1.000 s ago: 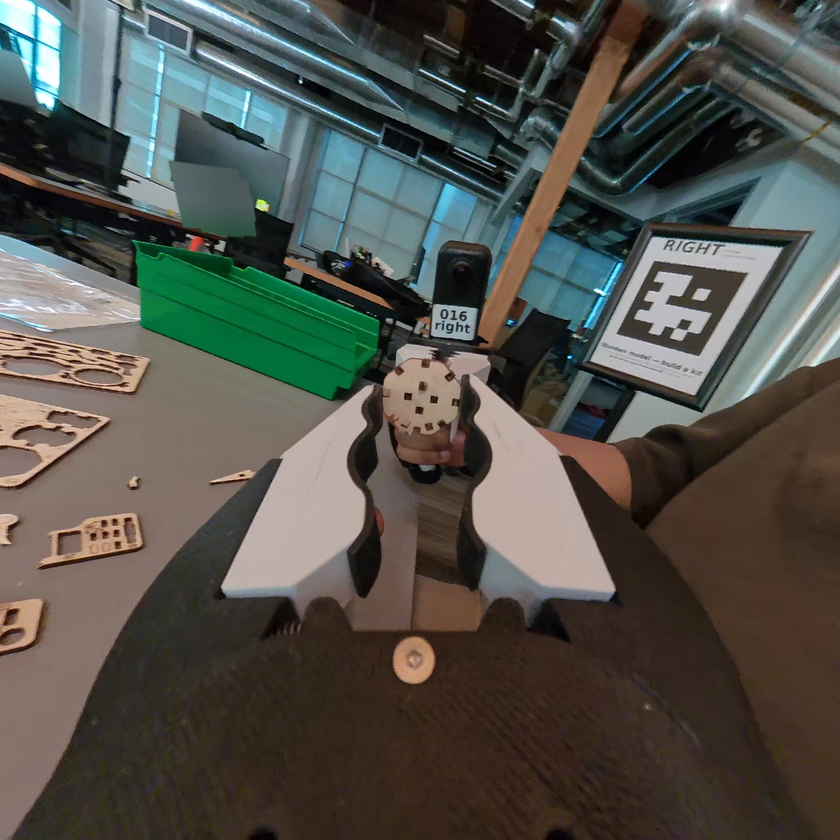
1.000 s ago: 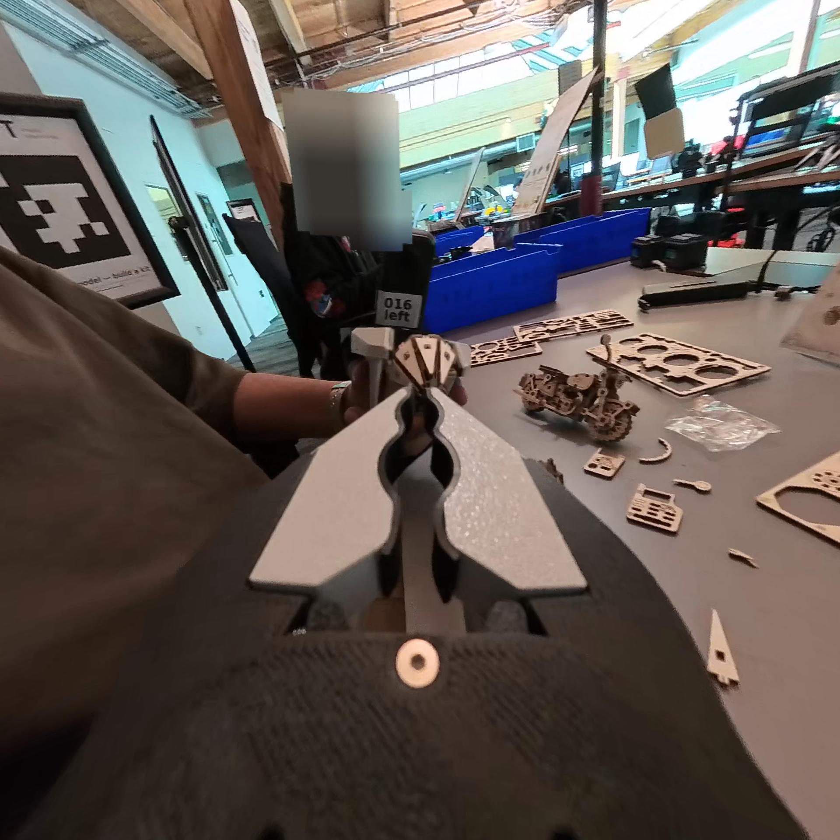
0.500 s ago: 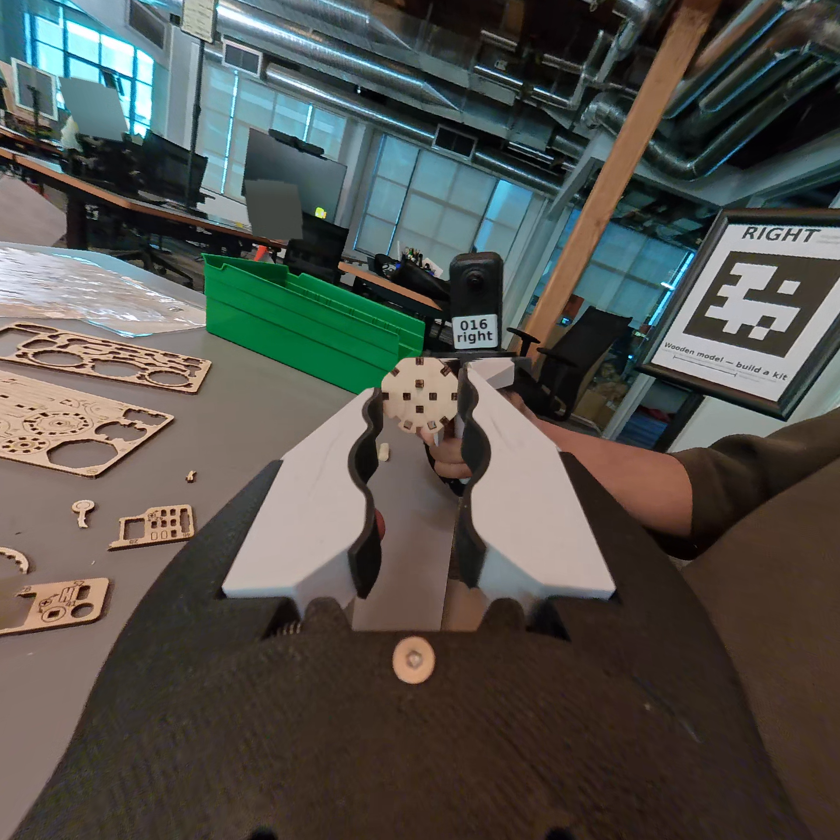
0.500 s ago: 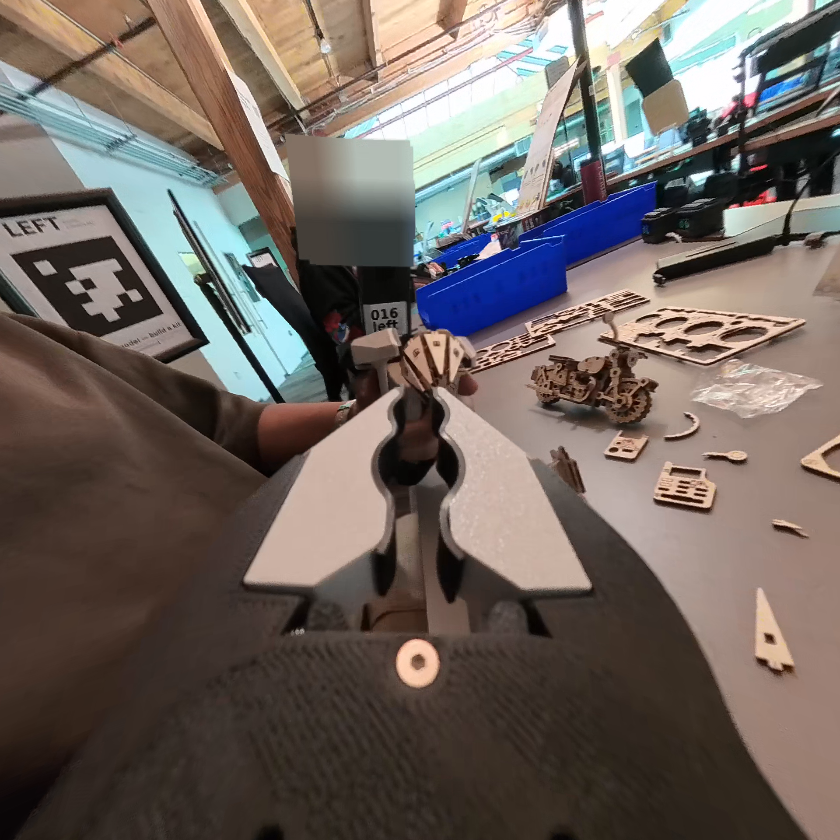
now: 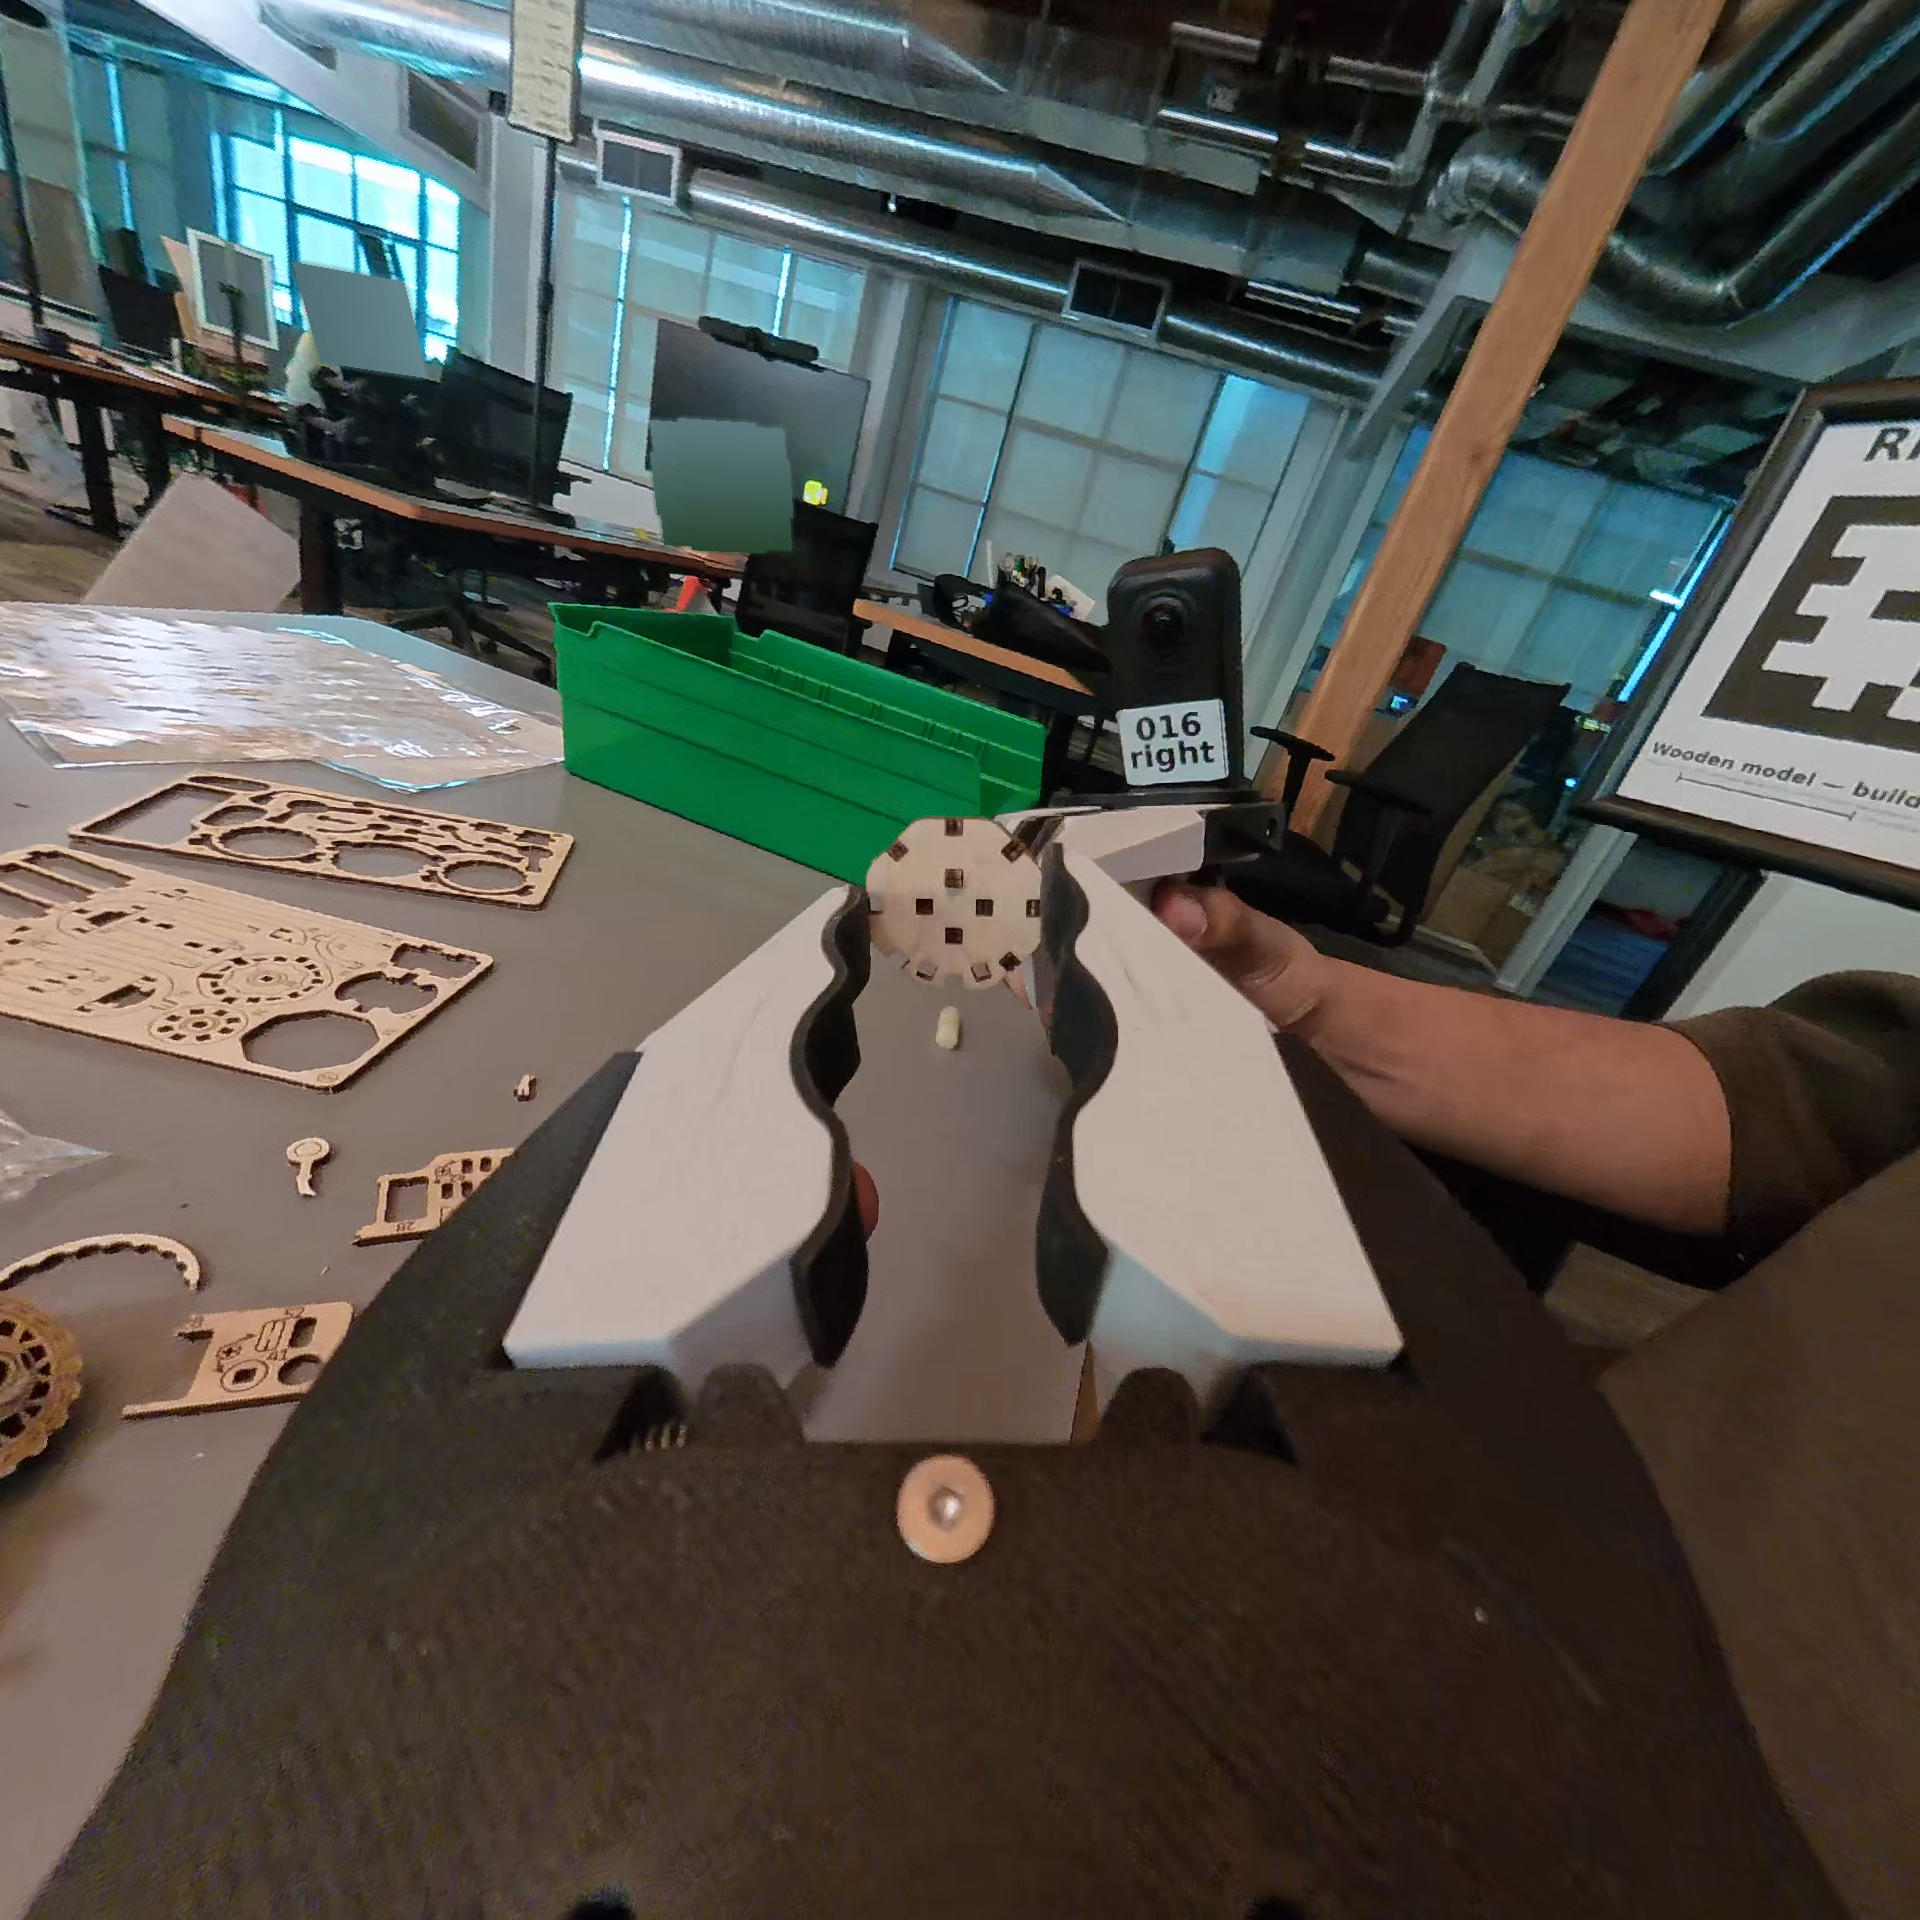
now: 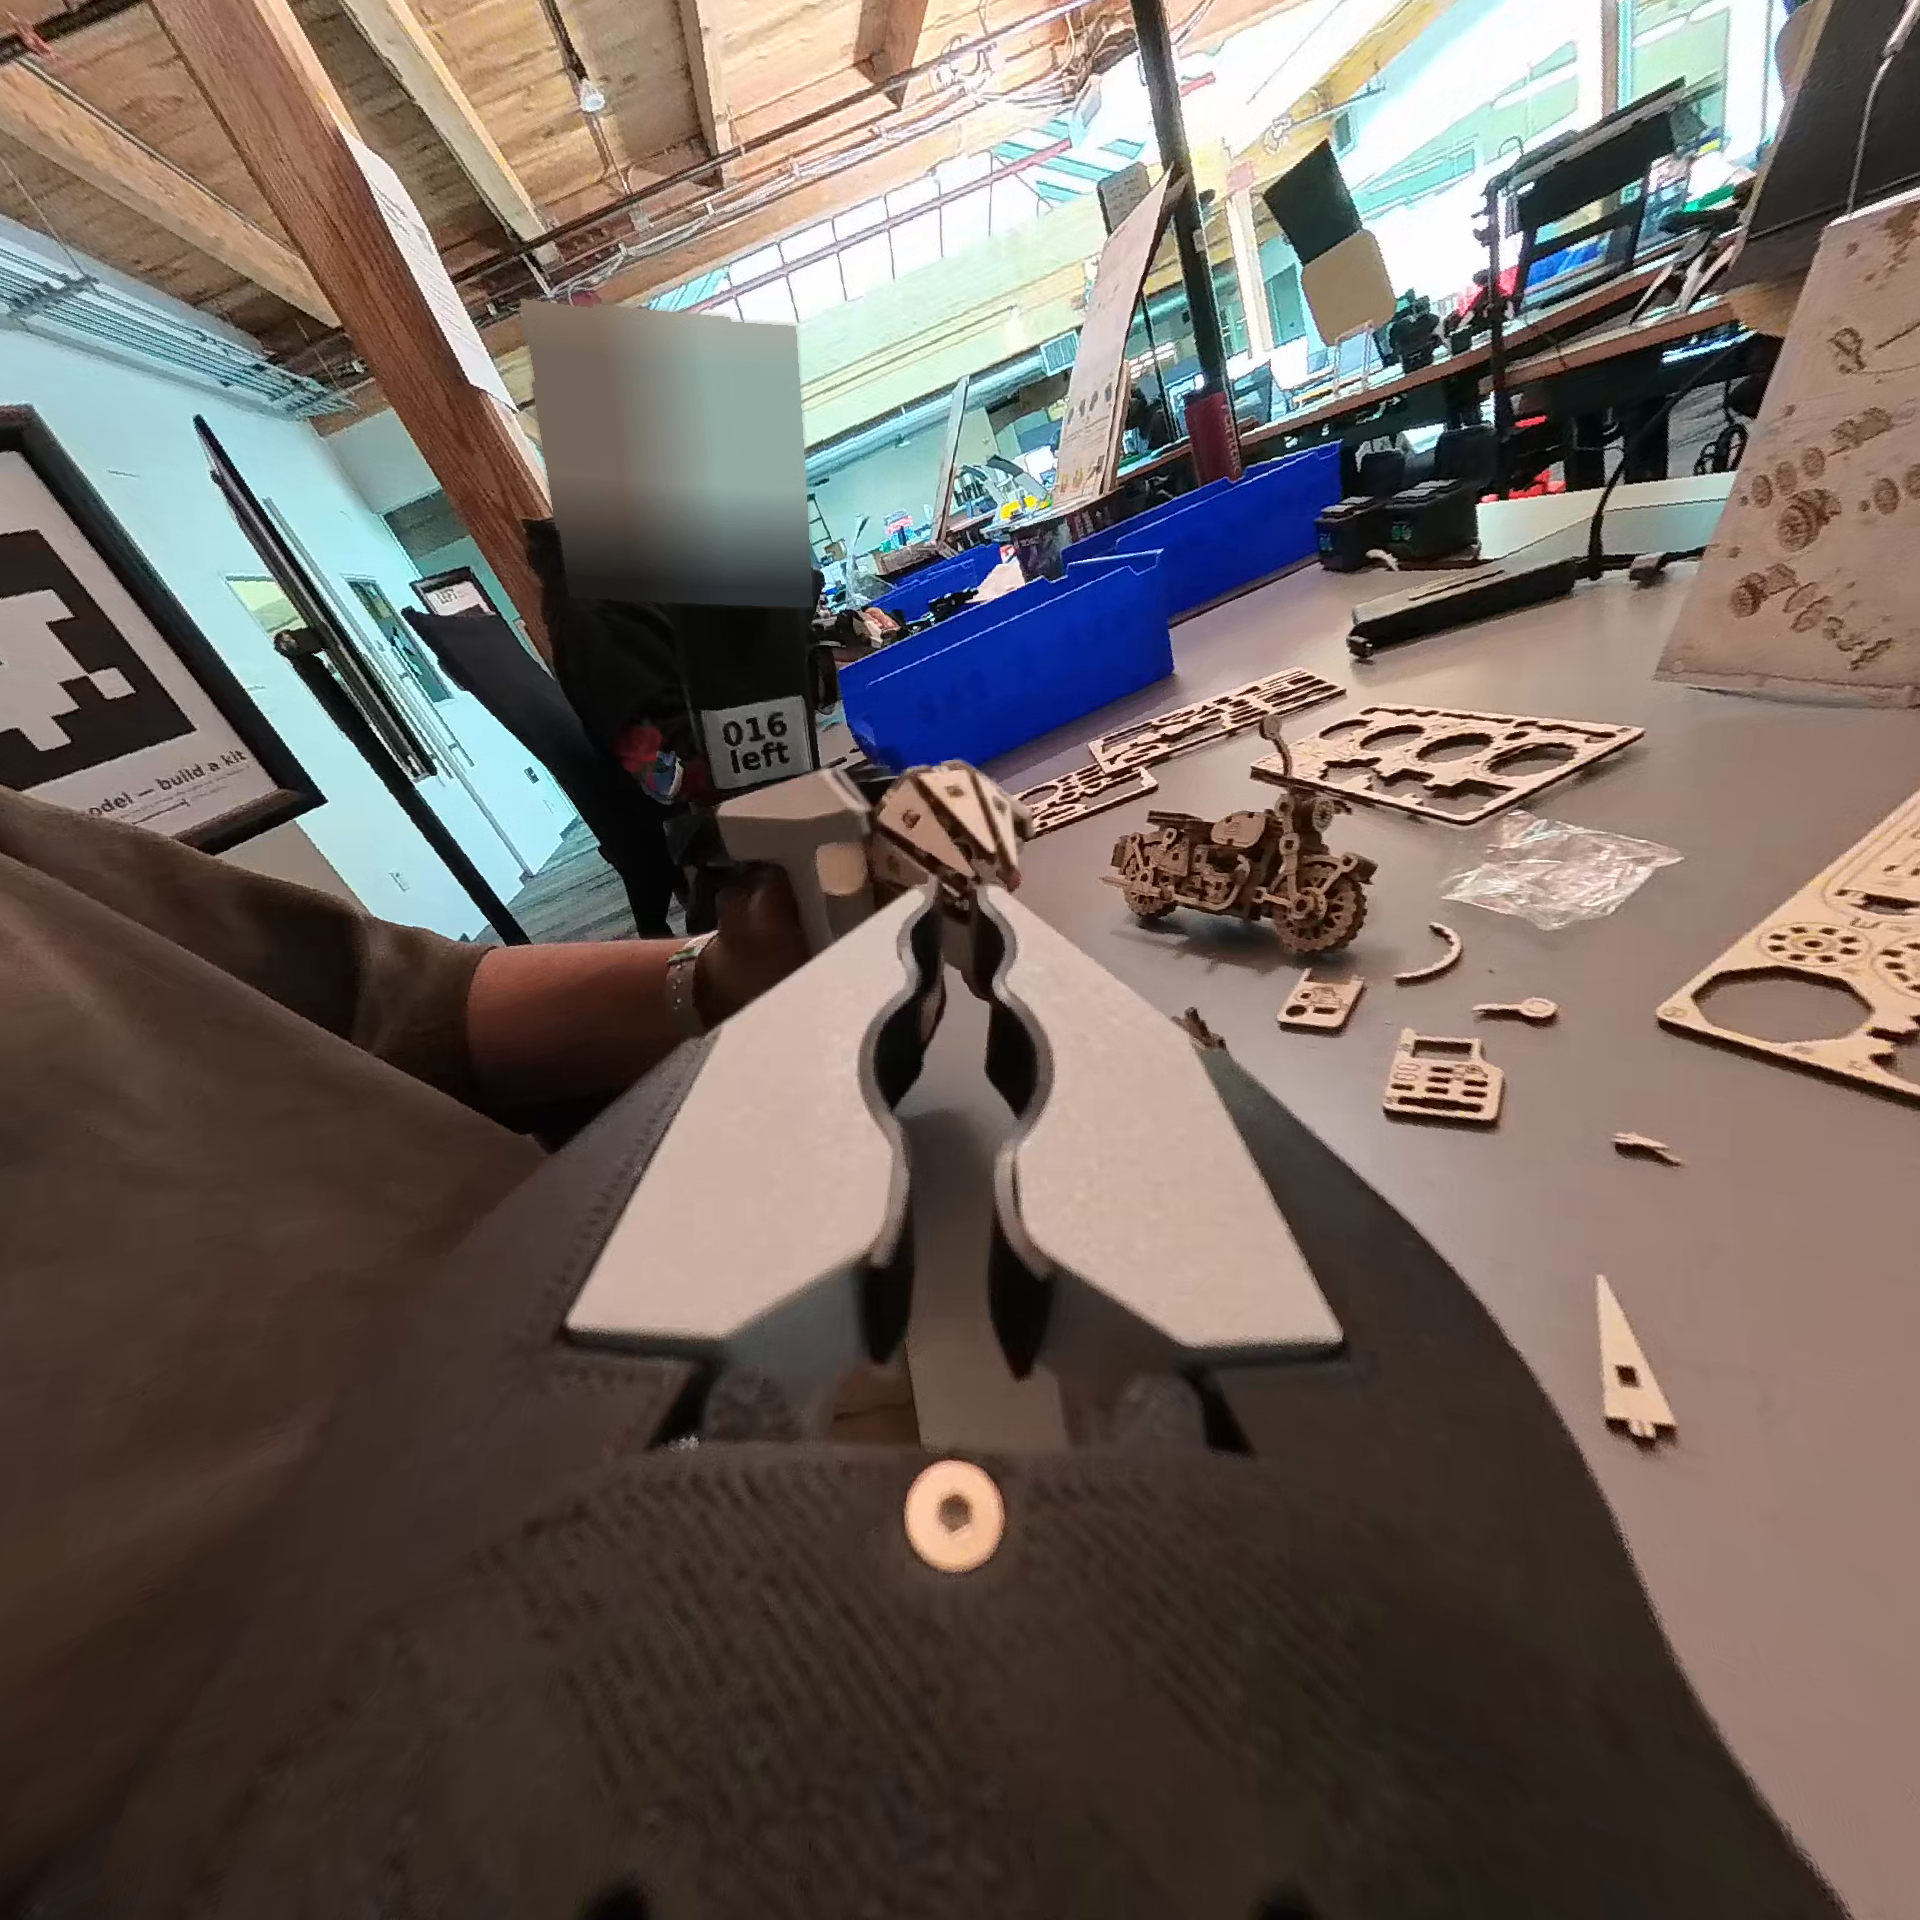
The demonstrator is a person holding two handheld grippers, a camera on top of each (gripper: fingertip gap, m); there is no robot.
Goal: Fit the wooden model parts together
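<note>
My left gripper (image 5: 954, 920) is shut on a round wooden wheel part (image 5: 951, 914) with square slots, held above the grey table (image 5: 665, 935). My right gripper (image 5: 1039, 831) meets it from the far right, and its tips hold a thin wooden sliver against the wheel's upper right rim. In the right wrist view my right gripper (image 6: 958, 899) is nearly closed, with the ribbed wheel part (image 6: 951, 826) just past its tips and the left gripper (image 6: 821, 862) to the left of it. What the right tips pinch is mostly hidden there.
A green bin (image 5: 790, 748), punched wooden sheets (image 5: 208, 966) and loose small parts (image 5: 249, 1356) lie to the left. A wooden motorcycle model (image 6: 1236, 873), blue bins (image 6: 1008, 665), more sheets (image 6: 1444, 743), a plastic bag (image 6: 1558, 868) and small pieces (image 6: 1444, 1075) lie to the right. The tips of both grippers are at nearly the same place.
Both grippers have stayed together at the wheel part while both views swung round, so more of the table shows. The right gripper now sits at the wheel's upper right instead of straight behind it.
</note>
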